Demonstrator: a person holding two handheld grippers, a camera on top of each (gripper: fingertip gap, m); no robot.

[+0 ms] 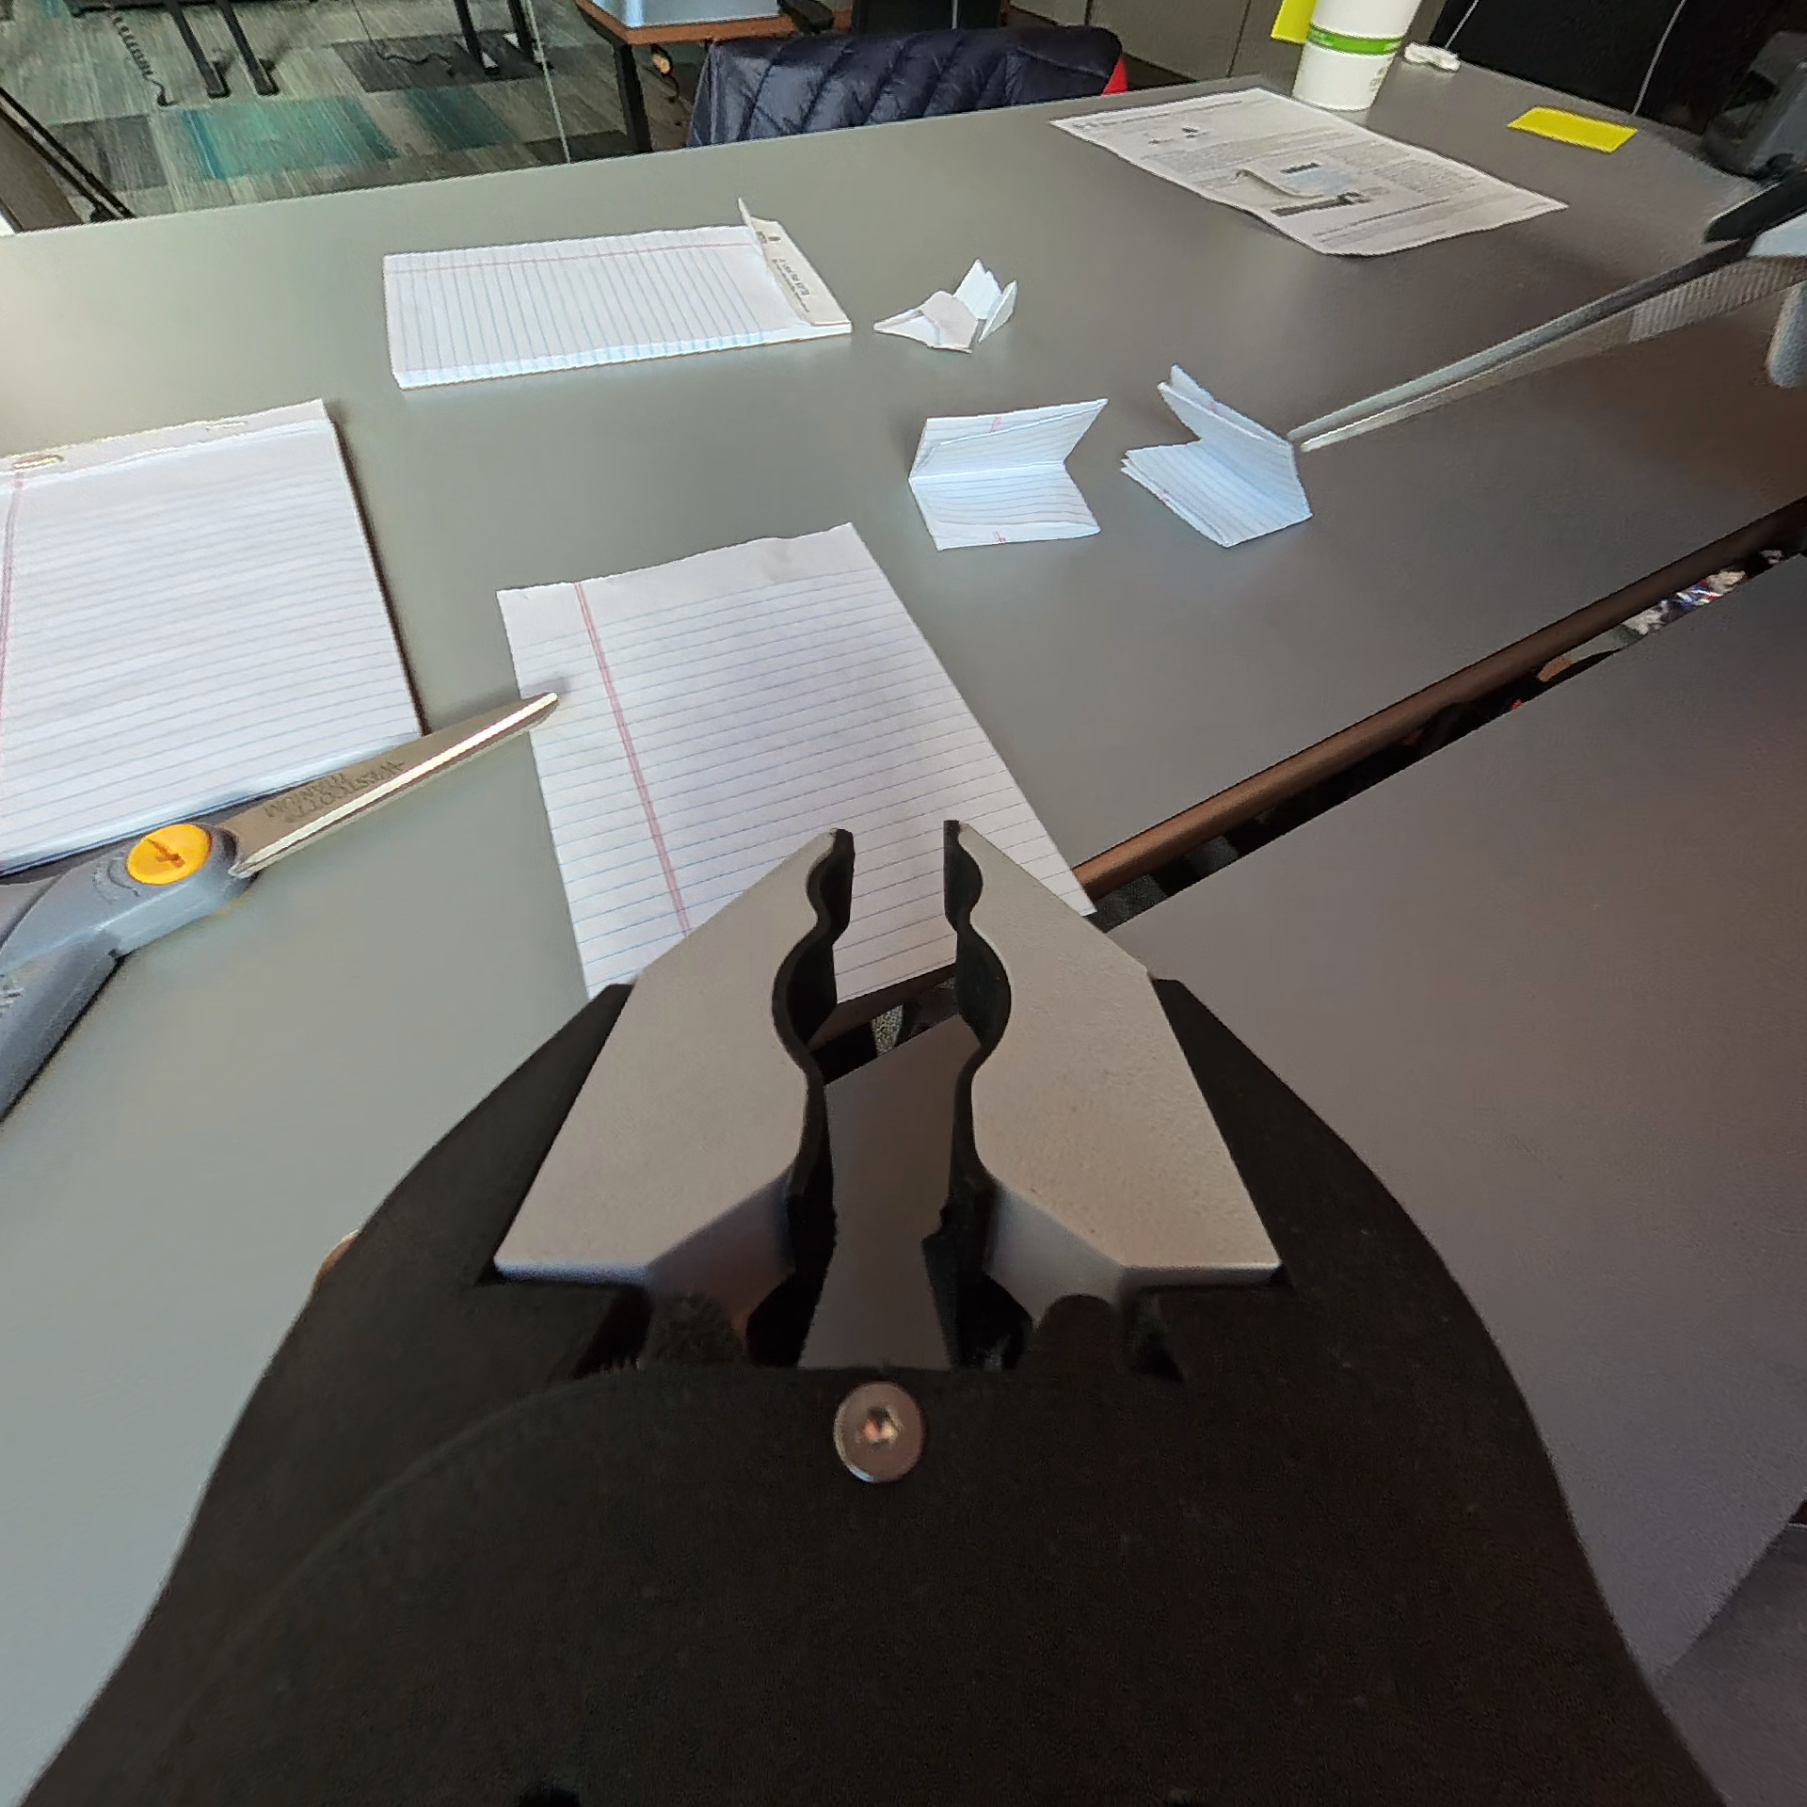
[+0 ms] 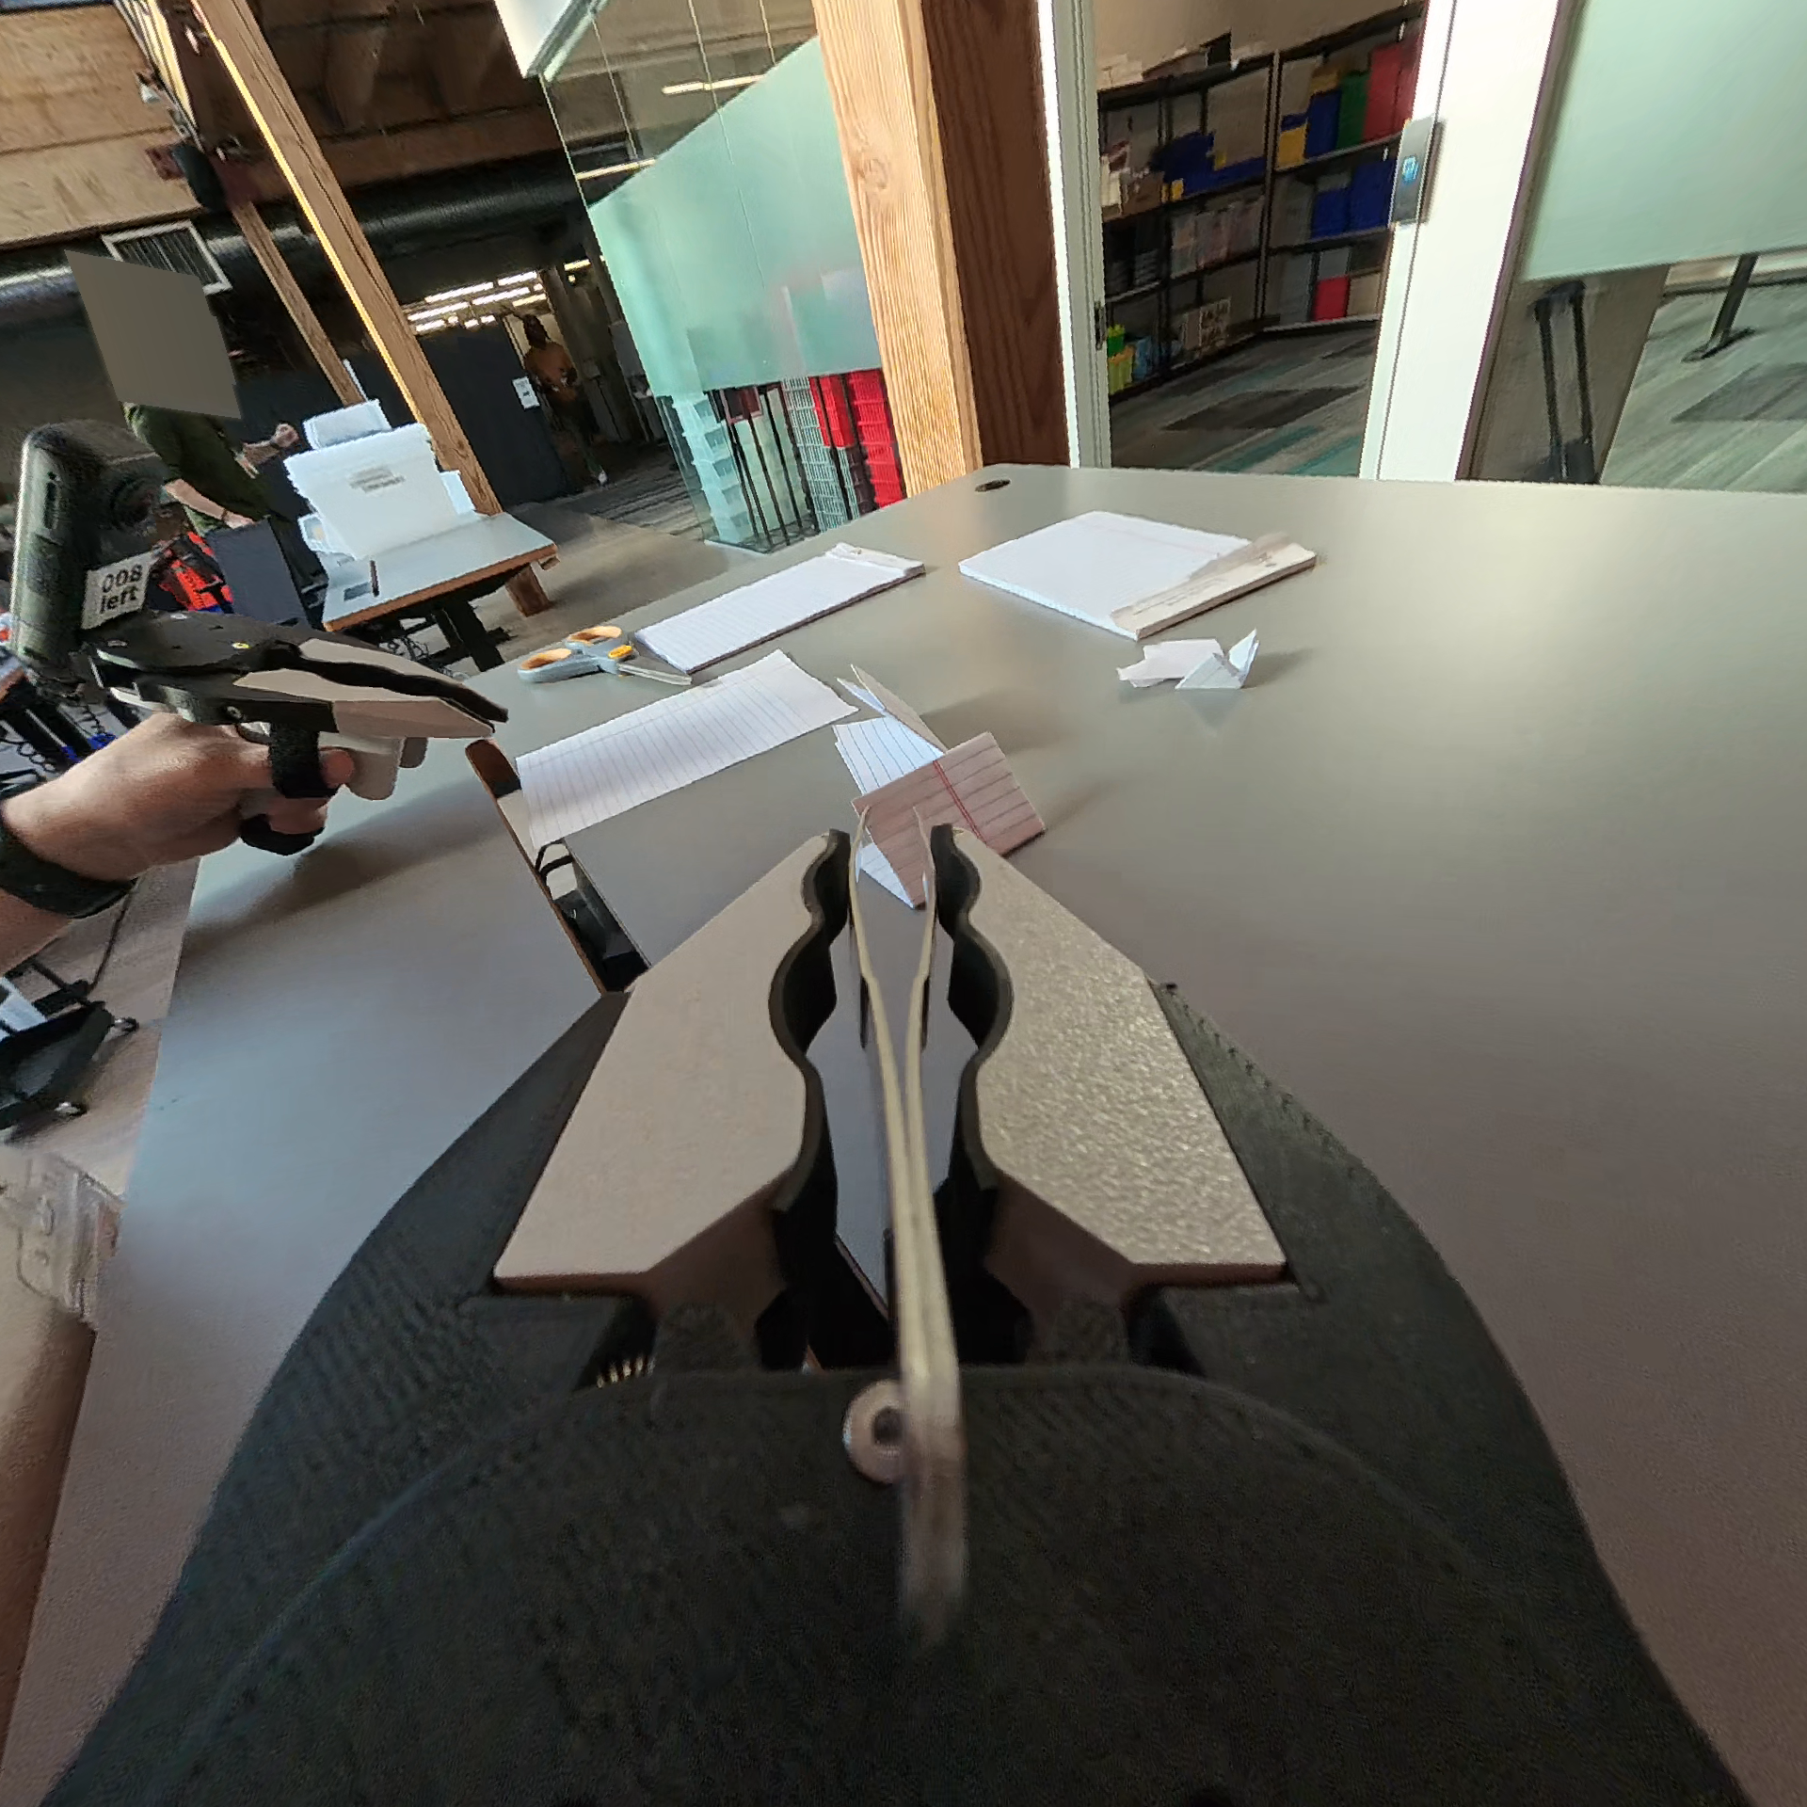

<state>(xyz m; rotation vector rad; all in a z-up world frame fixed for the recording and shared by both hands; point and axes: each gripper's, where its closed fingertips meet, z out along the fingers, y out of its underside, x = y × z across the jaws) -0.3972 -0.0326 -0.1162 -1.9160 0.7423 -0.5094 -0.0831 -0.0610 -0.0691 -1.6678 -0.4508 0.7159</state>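
Clearly thin, light folded paper [image 2: 953, 797]; best pinched at the crease. Right gripper [image 2: 890, 841] clamped on tweezers [image 2: 904, 1027]. Left gripper [image 1: 898, 831] parted, empty.

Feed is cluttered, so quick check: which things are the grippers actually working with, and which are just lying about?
In use: right gripper holding tweezers, tips at folded paper; left gripper open, nearest loose lined sheet.
Lying about: scissors, two notepads, second folded piece, crumpled paper, printed page, cup.

Scissors [image 1: 196, 841] left of loose sheet [image 1: 772, 753] — two folded papers [image 1: 1007, 474] behind it.
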